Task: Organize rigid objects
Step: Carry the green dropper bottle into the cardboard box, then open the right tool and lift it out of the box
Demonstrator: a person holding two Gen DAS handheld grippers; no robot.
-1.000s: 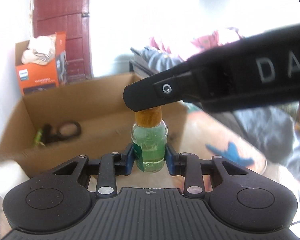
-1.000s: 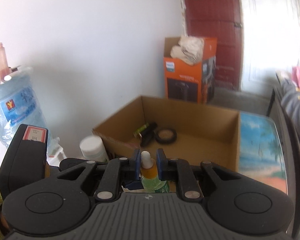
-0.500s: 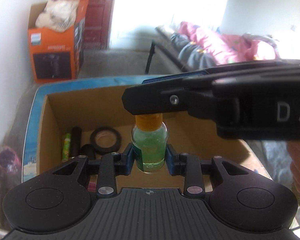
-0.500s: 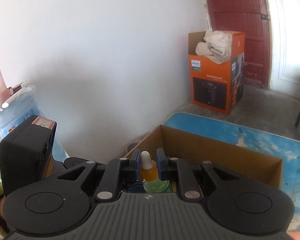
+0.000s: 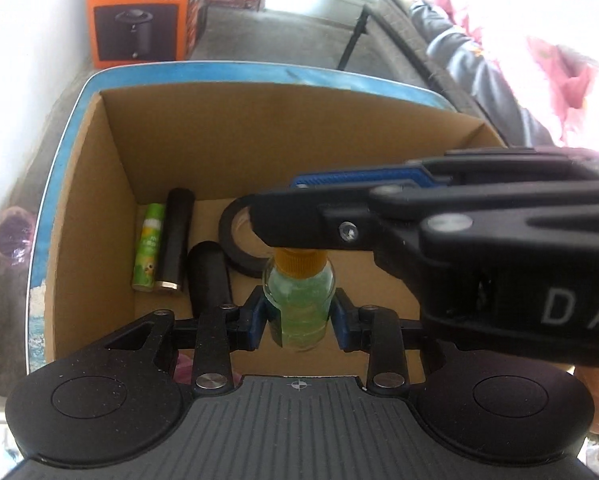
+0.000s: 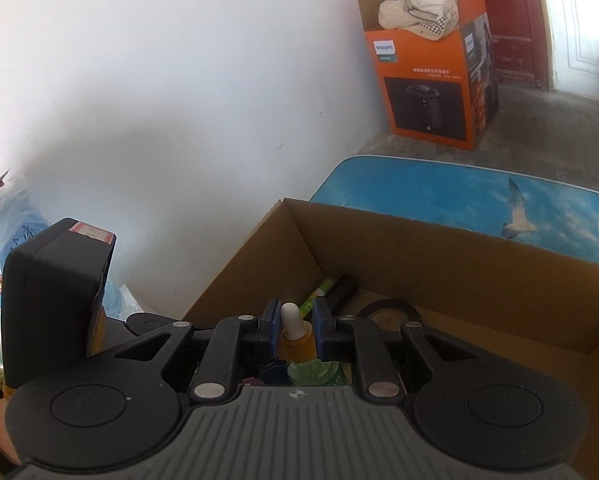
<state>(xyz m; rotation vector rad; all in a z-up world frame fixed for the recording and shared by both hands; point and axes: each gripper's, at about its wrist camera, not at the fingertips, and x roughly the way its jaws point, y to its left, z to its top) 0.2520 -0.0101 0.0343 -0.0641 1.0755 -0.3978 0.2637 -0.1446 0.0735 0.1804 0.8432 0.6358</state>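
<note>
A small glass bottle of green liquid with an orange cap hangs over the open cardboard box. My left gripper is shut on the bottle's body. My right gripper reaches in from the right, shut on the cap and hiding most of it. In the right wrist view the right gripper pinches the orange cap just below its white dropper tip. On the box floor lie a green tube, two black cylinders and a black tape roll.
The box rests on a blue table top printed with sky and a gull. An orange appliance carton stands on the floor by a white wall. Piled clothes lie at the right. A water jug is at the left.
Both grippers have carried the bottle together from beside the box to above its inside, tilting downward. The grip on body and cap looks the same.
</note>
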